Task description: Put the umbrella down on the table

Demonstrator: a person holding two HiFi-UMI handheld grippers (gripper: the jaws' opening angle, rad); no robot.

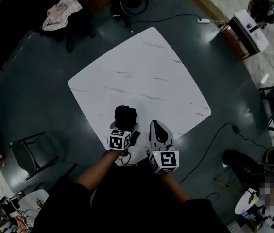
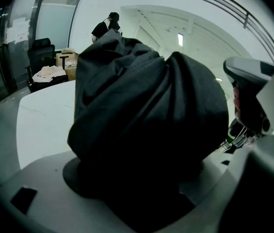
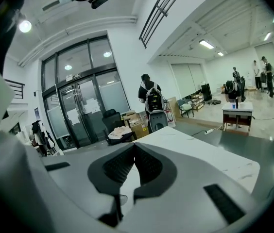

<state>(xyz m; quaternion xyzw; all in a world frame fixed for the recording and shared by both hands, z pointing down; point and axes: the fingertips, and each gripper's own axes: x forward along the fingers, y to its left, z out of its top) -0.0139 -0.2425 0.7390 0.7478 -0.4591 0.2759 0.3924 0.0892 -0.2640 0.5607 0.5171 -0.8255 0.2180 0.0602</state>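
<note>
Table (image 1: 146,76): white marble top, dark floor (image 1: 40,96) around. Our left gripper (image 1: 128,129) clamps the umbrella (image 2: 146,130); right gripper (image 3: 133,152) jaws meet, empty.

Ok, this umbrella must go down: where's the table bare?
The white table is bare from its far corner to both side corners. Only the near corner is crowded: left gripper with the umbrella, right gripper beside it.
</note>
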